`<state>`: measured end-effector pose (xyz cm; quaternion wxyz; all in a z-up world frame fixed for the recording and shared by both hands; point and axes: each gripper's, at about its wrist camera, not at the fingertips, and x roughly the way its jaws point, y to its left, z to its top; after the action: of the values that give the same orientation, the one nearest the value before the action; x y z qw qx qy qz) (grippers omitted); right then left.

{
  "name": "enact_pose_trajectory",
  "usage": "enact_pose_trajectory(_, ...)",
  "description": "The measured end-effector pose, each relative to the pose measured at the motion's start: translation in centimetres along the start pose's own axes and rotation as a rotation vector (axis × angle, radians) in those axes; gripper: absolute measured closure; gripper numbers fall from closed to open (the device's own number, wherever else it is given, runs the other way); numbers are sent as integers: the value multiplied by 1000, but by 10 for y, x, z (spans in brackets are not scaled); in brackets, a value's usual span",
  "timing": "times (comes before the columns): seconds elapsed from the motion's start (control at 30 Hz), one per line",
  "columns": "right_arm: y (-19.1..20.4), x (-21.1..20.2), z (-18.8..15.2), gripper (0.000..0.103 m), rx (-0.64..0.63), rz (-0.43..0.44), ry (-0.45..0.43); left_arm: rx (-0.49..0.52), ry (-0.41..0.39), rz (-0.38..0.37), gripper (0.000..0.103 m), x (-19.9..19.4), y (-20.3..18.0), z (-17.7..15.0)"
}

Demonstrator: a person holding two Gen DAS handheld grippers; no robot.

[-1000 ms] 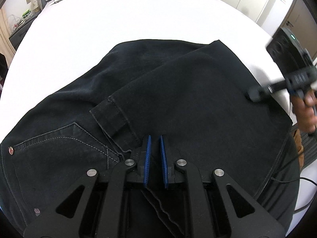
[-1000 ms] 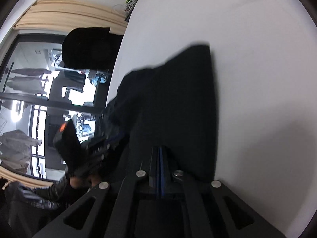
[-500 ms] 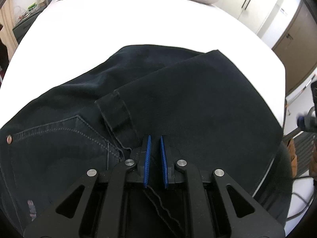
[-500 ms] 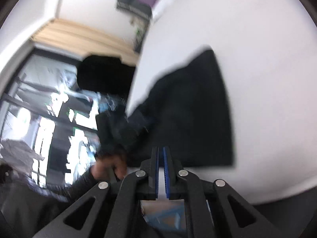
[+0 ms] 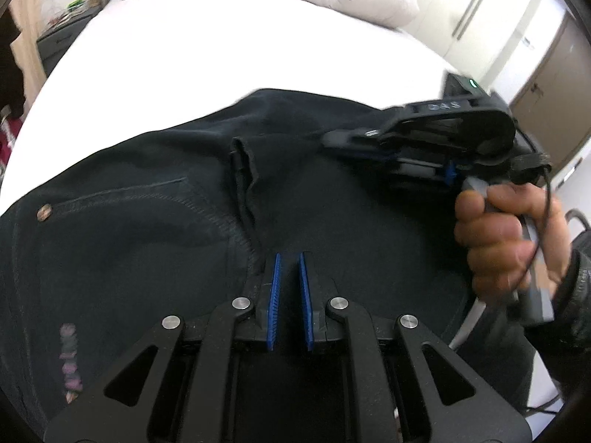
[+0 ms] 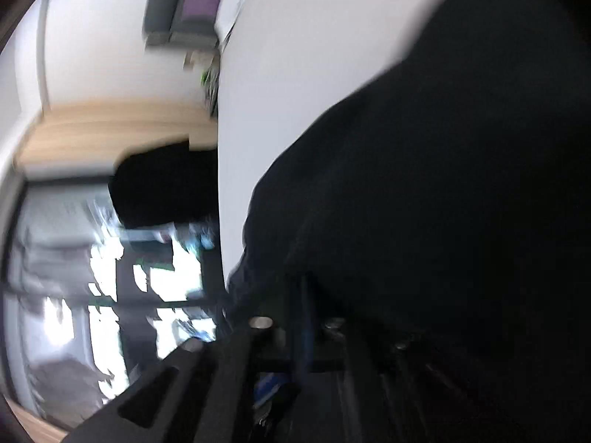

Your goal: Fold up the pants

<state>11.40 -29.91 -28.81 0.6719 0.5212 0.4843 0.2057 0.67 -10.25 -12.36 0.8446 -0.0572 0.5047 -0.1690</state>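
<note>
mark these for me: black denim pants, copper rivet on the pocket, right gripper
Black denim pants [image 5: 369, 229], left wrist view, on the flat folded-over leg panel.
Small round copper rivet [image 5: 45, 210], left wrist view, on its face at the pocket corner.
Black right gripper [image 5: 334, 140], left wrist view, at its fingertips over the pants.

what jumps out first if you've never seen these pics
Black pants sprawl across a white bed, filling the middle of the left wrist view. At right, a bare hand grips the right claw reaching over them. The left claw, blue-padded, sits slightly open at bottom centre.
</note>
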Motion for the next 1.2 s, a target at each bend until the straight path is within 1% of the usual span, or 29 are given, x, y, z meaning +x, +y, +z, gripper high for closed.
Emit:
enact_pose_trajectory(0.07, 0, -20, 8, 102, -20, -60, -82, -45, -15, -12, 93, -12, 13, -7)
enact_pose_trajectory(0.13, -10, -48, 19, 102, 19, -96, -182, -103, -37, -24, 93, -29, 29, -16)
enact_pose_trajectory(0.2, -16, -77, 22, 102, 67, -128, -280, -161, -73, -22, 93, -51, 46, -26)
enact_pose_trajectory(0.23, -14, -86, 19, 100, 68, -143, -310, -191, -87, -20, 93, -61, 55, -31)
enact_pose_trajectory(0.27, -8, -95, 14, 94, 54, -154, -329, -223, -105, -20, 93, -72, 63, -36)
enact_pose_trajectory(0.3, -3, -98, 9, 92, 38, -150, -328, -269, -127, -19, 93, -87, 77, -44)
enact_pose_trajectory(0.37, 12, -93, -14, 83, -24, -114, -287, -351, -150, -17, 93, -108, 96, -60)
enact_pose_trajectory(0.4, 16, -89, -26, 80, -37, -110, -268, -425, -162, -22, 93, -120, 110, -72)
enact_pose_trajectory(0.43, 15, -79, -41, 71, -34, -109, -227, -482, -169, -30, 92, -131, 119, -83)
enact_pose_trajectory(0.47, 10, -71, -53, 70, -23, -103, -189, -542, -172, -32, 92, -138, 129, -95)
enact_pose_trajectory(0.5, 6, -59, -72, 73, -21, -86, -156, -620, -177, -22, 92, -145, 142, -109)
enact_pose_trajectory(0.53, 8, -50, -85, 75, -37, -81, -151, -677, -181, -16, 92, -151, 152, -120)
enact_pose_trajectory(0.57, 12, -46, -100, 75, -61, -76, -153, -746, -189, -29, 92, -156, 164, -133)
enact_pose_trajectory(0.6, 20, -39, -114, 75, -89, -64, -147, -792, -199, -45, 90, -160, 172, -140)
enact_pose_trajectory(0.63, 30, -32, -126, 75, -104, -42, -121, -861, -211, -63, 87, -163, 182, -150)
enact_pose_trajectory(0.67, 36, -27, -134, 74, -100, 5, -81, -898, -218, -72, 74, -164, 185, -155)
enact_pose_trajectory(0.7, 42, -23, -144, 74, -90, 58, -33, -946, -229, -93, 48, -164, 190, -161)
enact_pose_trajectory(0.73, 51, -19, -152, 73, -107, 87, -13, -981, -244, -112, 36, -164, 192, -166)
enact_pose_trajectory(0.77, 59, -17, -158, 73, -138, 100, -14, -1012, -259, -133, 27, -163, 193, -170)
enact_pose_trajectory(0.83, 74, -16, -162, 73, -182, 150, -7, -1044, -251, -170, 27, -160, 195, -173)
enact_pose_trajectory(0.93, 78, -21, -154, 73, -181, 197, -20, -1111, -235, -225, 26, -152, 202, -182)
enact_pose_trajectory(1.0, 73, -21, -151, 73, -149, 208, -28, -1188, -205, -276, 26, -141, 206, -192)
enact_pose_trajectory(1.07, 70, -20, -151, 73, -133, 204, -33, -1215, -193, -308, 26, -126, 205, -192)
enact_pose_trajectory(1.13, 60, -26, -153, 73, -129, 207, -35, -1223, -202, -322, 26, -118, 205, -194)
enact_pose_trajectory(1.2, 56, -37, -162, 73, -129, 214, -31, -1282, -231, -360, 26, -108, 209, -197)
